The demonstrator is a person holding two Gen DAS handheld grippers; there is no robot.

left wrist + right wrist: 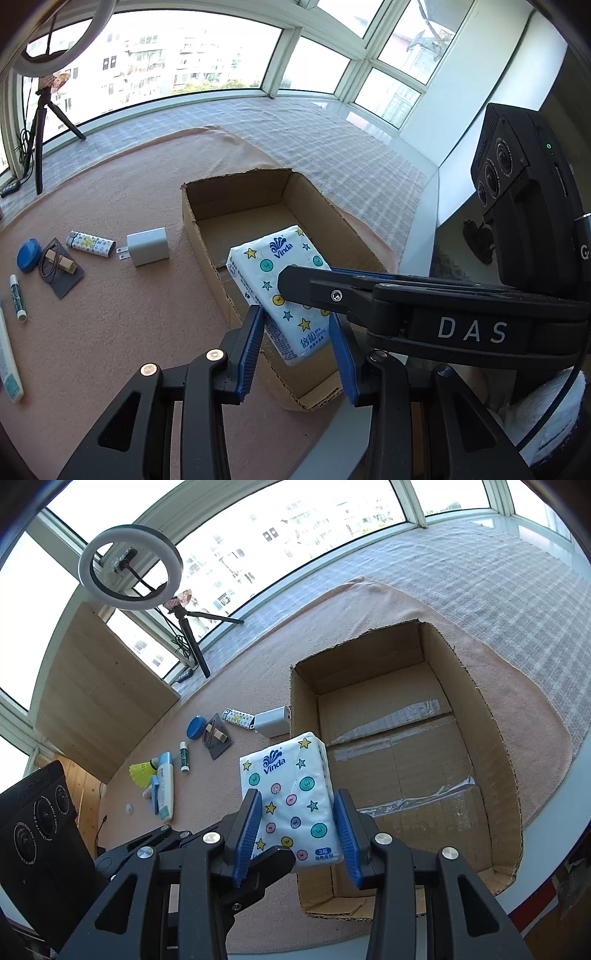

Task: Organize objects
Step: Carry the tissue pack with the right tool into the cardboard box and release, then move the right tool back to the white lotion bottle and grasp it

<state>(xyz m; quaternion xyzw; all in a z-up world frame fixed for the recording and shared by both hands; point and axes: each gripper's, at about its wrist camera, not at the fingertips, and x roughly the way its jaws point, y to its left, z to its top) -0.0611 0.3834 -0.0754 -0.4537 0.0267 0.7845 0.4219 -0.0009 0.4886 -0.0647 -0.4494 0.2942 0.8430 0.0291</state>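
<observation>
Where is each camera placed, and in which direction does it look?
Left wrist: on the left gripper, looking down along its blue fingers at the tissue pack and cardboard box; the right gripper crosses in.
Right wrist: on the right gripper, looking down at the same things.
Shared: pack, box, white charger.

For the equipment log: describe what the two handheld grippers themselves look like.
Both grippers are matte black linkage frames with silver pivot bolts and ribbed blue pads on the fingers. The right gripper, seen side-on, carries white "DAS" lettering, a black camera block with round lenses, a green light and a black cable. The left gripper looks alike.
</observation>
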